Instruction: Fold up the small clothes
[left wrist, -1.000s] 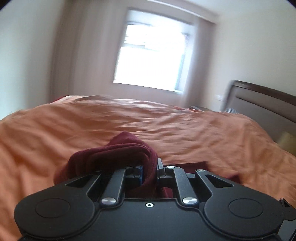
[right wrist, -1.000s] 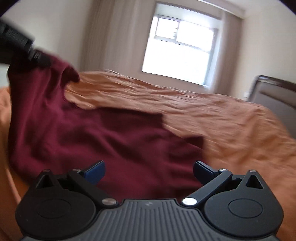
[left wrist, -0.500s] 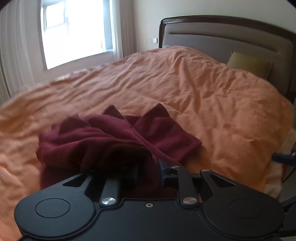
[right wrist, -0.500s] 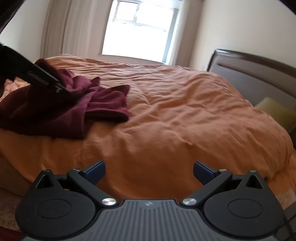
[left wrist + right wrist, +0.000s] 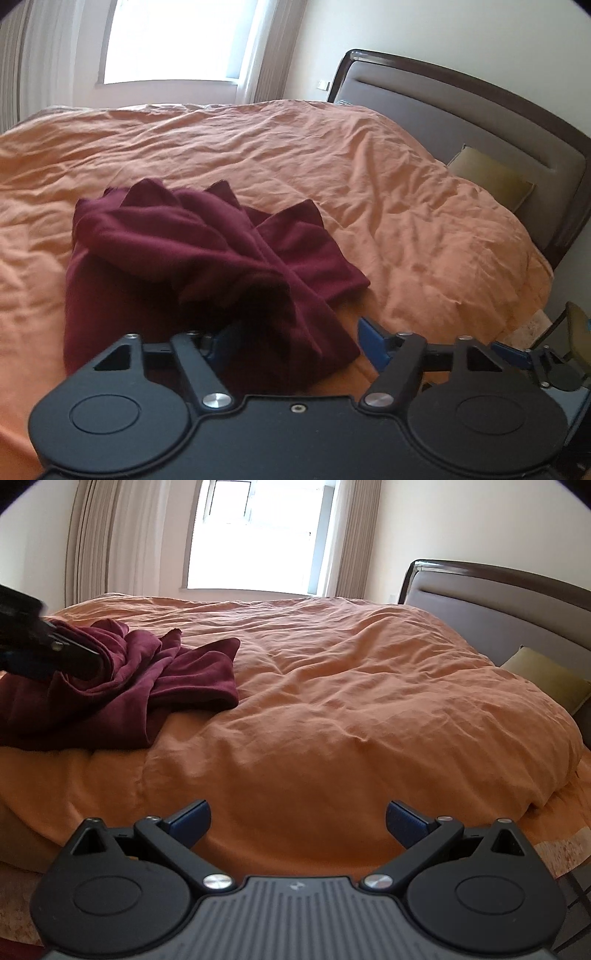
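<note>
A dark maroon garment (image 5: 192, 251) lies crumpled in a heap on the orange duvet (image 5: 388, 192). My left gripper (image 5: 295, 339) is open at the heap's near edge, and a fold of the cloth sags between its blue pads (image 5: 373, 345) without being pinched. In the right wrist view the garment (image 5: 159, 672) sits at the far left, with the left gripper (image 5: 40, 653) reaching over it from the edge of the frame. My right gripper (image 5: 298, 818) hangs open in front of the bed's side, apart from the cloth, with nothing between its fingers.
The duvet covers the whole bed. A dark padded headboard (image 5: 480, 110) and an olive pillow (image 5: 491, 177) are at the right. A bright window (image 5: 258, 535) with curtains is behind the bed. Patterned floor (image 5: 554, 853) shows beside the bed.
My left gripper, shut on the garment before, has opened and the cloth has dropped into a heap. The right gripper stays open and has backed away to the bed's side.
</note>
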